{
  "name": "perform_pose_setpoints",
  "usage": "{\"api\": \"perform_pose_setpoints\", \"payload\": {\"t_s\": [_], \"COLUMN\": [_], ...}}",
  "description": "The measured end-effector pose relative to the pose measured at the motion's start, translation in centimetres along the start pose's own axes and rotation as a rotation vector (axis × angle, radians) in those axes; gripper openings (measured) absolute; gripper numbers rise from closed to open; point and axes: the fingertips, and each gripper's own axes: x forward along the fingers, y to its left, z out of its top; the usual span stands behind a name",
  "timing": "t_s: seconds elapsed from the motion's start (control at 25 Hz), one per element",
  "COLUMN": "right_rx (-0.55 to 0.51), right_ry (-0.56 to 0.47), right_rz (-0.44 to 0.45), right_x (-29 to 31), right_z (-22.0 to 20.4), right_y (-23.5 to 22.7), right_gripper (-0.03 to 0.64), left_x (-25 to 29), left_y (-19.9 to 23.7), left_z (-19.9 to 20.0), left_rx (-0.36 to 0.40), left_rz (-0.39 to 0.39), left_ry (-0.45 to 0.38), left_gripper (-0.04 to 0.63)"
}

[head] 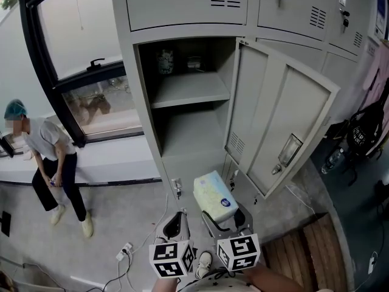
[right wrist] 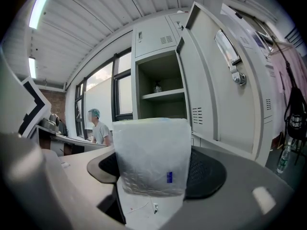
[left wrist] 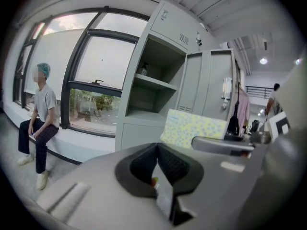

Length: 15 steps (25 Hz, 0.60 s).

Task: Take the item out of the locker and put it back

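Note:
A soft pack of tissues [head: 215, 194], pale with a blue mark, is held low in front of the open grey locker [head: 188, 90]. My right gripper [head: 226, 219] is shut on the pack, and in the right gripper view the pack [right wrist: 151, 157] fills the gap between the dark pads. My left gripper [head: 176, 227] hangs just left of it with its jaws shut and nothing held. In the left gripper view the pack [left wrist: 194, 128] shows beyond the shut left gripper [left wrist: 157, 169]. The locker door [head: 279, 120] stands swung out to the right.
A jar [head: 165, 61] and another small item sit on the locker's upper shelf. A person [head: 48, 157] sits on the window ledge at left. Cables and a power strip [head: 124, 251] lie on the floor. A black bag [head: 368, 132] hangs at right, with a bottle [head: 331, 160] below it.

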Motion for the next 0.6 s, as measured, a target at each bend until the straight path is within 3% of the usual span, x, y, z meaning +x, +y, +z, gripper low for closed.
{"api": "perform_pose_setpoints", "payload": {"t_s": [0.32, 0.6], "right_rx": [-0.001, -0.018], "right_ry": [-0.005, -0.039], "right_rz": [-0.005, -0.022], "right_x": [2.6, 9.3], "right_z": [0.7, 3.4], "right_y": [-0.6, -2.5], "right_gripper": [0.371, 0.371], "left_x": [1.3, 4.0], "left_y": [0.4, 1.5], "left_z": [0.3, 1.2], "left_rx": [0.028, 0.028], "left_rz": [0.003, 0.004], "left_ry": [0.006, 0.005], "left_gripper": [0.008, 0.006]}}
